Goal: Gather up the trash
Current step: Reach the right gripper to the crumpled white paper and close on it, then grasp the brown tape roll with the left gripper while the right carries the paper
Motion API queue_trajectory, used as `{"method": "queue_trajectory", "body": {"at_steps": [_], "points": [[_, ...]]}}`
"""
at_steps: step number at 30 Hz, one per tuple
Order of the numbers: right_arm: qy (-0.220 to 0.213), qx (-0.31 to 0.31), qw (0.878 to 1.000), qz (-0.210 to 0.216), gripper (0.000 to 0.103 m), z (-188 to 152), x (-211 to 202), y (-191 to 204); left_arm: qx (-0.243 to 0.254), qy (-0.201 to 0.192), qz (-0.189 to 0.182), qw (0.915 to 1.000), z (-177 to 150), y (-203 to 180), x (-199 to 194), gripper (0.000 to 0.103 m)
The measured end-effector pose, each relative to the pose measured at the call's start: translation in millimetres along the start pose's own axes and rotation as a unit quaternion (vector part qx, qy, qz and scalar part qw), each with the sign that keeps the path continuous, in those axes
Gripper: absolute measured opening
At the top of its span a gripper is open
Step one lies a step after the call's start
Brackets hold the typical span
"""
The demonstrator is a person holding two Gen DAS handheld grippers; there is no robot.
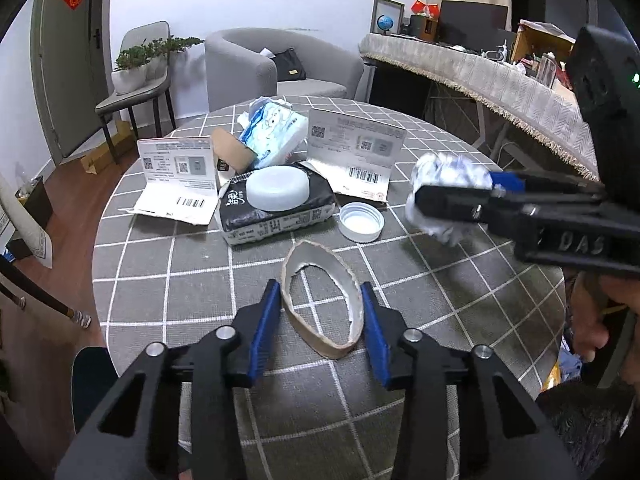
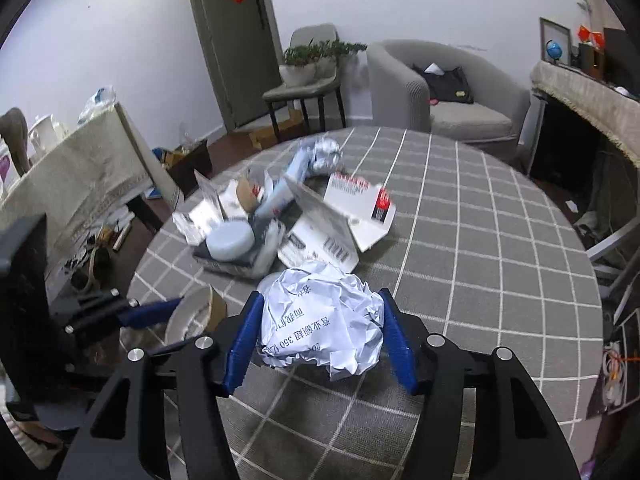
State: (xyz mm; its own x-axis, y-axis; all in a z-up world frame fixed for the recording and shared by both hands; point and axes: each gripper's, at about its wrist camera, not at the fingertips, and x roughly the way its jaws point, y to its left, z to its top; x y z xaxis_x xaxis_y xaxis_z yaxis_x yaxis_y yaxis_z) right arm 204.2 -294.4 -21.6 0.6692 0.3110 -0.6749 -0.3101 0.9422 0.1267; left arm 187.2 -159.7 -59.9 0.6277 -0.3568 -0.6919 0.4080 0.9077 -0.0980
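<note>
Left tongs (image 1: 320,312) are clamped on the cardboard ring (image 1: 322,304), squashed oval; right tongs (image 2: 320,332) pinch the crumpled paper (image 2: 320,320), both gripped for removal from the desk (image 1: 440,300)

The right gripper (image 2: 320,338) has its jaws pressed against a crumpled paper ball (image 2: 320,320) above the checked tablecloth (image 2: 480,240).

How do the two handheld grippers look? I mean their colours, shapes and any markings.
Both the left gripper and the right gripper have black angular frames, silver round bolts and blue ribbed finger pads. The right gripper's side bears raised letters and a green light.
</note>
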Motion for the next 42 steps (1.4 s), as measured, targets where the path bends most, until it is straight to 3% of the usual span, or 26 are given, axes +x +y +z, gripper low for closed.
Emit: {"method": "queue_trajectory", "body": {"at_steps": [8,19,26,42], "points": [[-0.026,-0.008,1.0,0.001,0.059,15.3,0.8,23.8,-0.004,-0.024,-0.019,0.9995,3.2,12.6,-15.3,0.04],[-0.043,-0.04,0.997,0.047,0.058,39.8,22.9,103.2,-0.026,-0.073,0.016,0.9969,1.7,68.0,-66.5,0.04],[-0.035,-0.066,0.995,0.071,0.058,47.9,43.2,154.3,-0.079,-0.065,0.049,0.9935,-18.2,129.0,-76.3,0.04],[0.017,-0.105,0.987,0.121,0.059,46.4,99.8,253.0,-0.188,0.017,0.089,0.9781,-86.5,234.1,-61.2,0.04]]}}
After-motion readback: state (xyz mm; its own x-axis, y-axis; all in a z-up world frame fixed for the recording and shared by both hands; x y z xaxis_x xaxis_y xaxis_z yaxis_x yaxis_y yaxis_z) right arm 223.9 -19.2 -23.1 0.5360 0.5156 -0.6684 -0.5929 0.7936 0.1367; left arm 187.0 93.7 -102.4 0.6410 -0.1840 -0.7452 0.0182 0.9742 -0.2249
